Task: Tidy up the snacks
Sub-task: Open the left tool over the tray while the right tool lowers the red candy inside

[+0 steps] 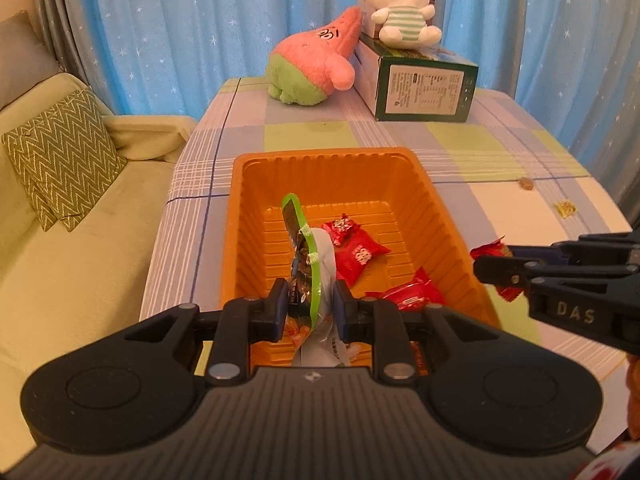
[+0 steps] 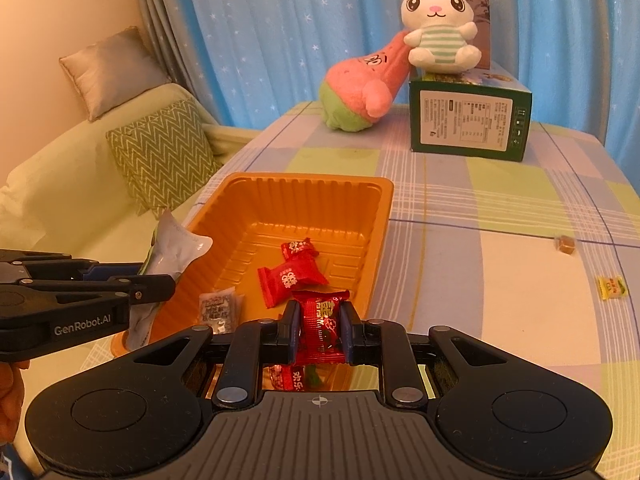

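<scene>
Blue starred curtains behind a plaid-clothed tabletop (image 2: 500, 200). Ribbed orange plastic tray (image 1: 320, 160) central, collecting red wrapped candies (image 1: 358, 254). Left gripper (image 1: 310, 300) clamped on green-edged snack pouch (image 1: 312, 256) above tray, presumably for dropping in; right gripper (image 2: 320, 326) pinching red foil candy (image 2: 322, 320) likewise.

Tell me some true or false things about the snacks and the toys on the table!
1. The left tool holds a green-edged snack bag over the orange tray. True.
2. The right tool is empty. False: it grips a red candy packet.
3. The white bunny plush sits on the green box. True.
4. The tray has no snacks in it. False: red candy packets lie inside.
5. The yellow candy lies on the tablecloth, outside the tray. True.
</scene>
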